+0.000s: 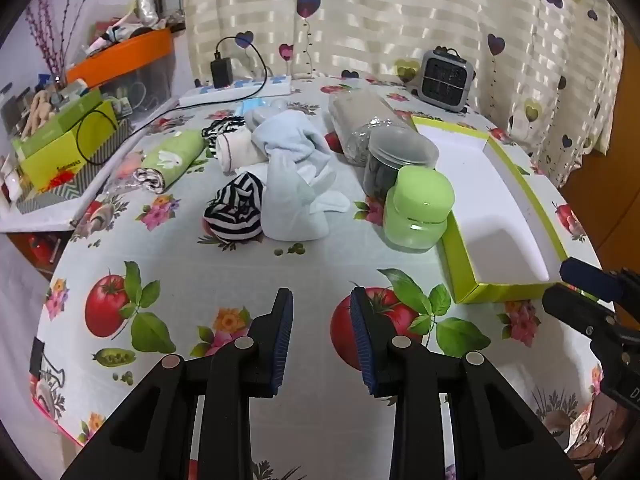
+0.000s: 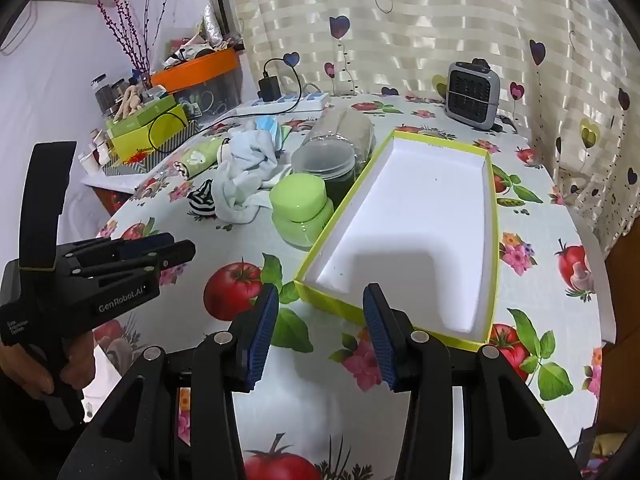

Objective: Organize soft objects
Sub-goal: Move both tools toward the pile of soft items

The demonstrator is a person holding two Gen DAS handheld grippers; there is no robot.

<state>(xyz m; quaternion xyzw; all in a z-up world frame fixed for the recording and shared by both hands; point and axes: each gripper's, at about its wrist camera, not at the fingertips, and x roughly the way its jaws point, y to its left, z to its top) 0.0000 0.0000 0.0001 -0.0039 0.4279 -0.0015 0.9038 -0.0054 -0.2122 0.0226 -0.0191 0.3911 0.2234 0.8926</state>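
Note:
A pile of soft things lies mid-table: a black-and-white striped sock ball (image 1: 236, 210), a pale blue cloth (image 1: 296, 168), a white roll (image 1: 236, 150) and a green rabbit-print roll (image 1: 172, 158). The pile also shows in the right wrist view (image 2: 240, 172). A lime-edged white box (image 2: 424, 232) lies empty at the right; it shows in the left wrist view (image 1: 500, 208) too. My left gripper (image 1: 322, 336) is open and empty, well short of the sock ball. My right gripper (image 2: 320, 332) is open and empty, at the box's near edge.
A green-lidded jar (image 1: 420, 210), a dark jar (image 1: 394, 164) and a clear lying bottle (image 1: 360, 120) stand between pile and box. A grey heater (image 1: 446, 80) and a power strip (image 1: 236, 90) sit at the back. Cluttered boxes (image 1: 60, 148) fill the left shelf.

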